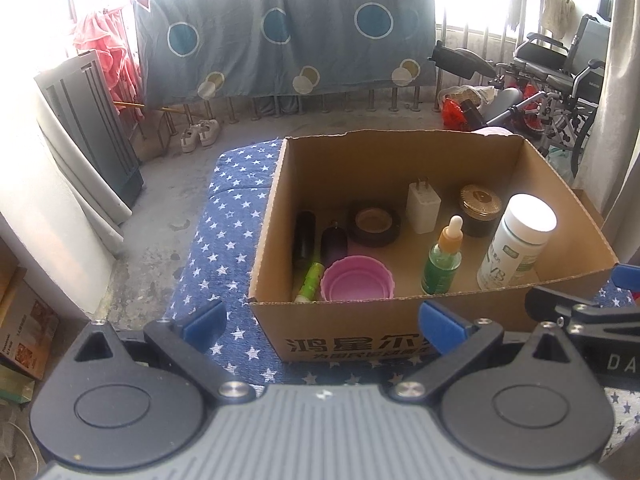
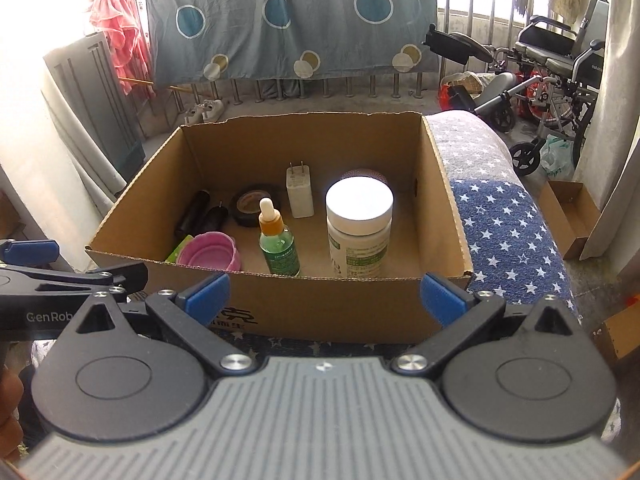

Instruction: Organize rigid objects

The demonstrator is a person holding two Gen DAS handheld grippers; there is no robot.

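An open cardboard box (image 1: 400, 320) (image 2: 320, 304) stands on a blue star-patterned cloth. Inside are a white pill bottle (image 1: 518, 242) (image 2: 358, 228), a green dropper bottle (image 1: 442, 260) (image 2: 278, 246), a pink cup (image 1: 358, 278) (image 2: 210, 256), a white charger (image 1: 423, 208) (image 2: 300, 192), a black tape roll (image 1: 374, 226) (image 2: 252, 204), a dark round jar (image 1: 480, 210), two black tubes (image 1: 304, 238) and a green tube (image 1: 310, 282). My left gripper (image 1: 322, 322) and right gripper (image 2: 324, 300) are both open and empty, just in front of the box's near wall.
The star cloth (image 1: 224, 240) (image 2: 504, 232) covers a low seat. A wheelchair (image 2: 556, 64) and stroller stand at the back right. A blanket (image 1: 280, 36) hangs on the railing behind. A small open box (image 2: 568, 212) sits on the floor at right.
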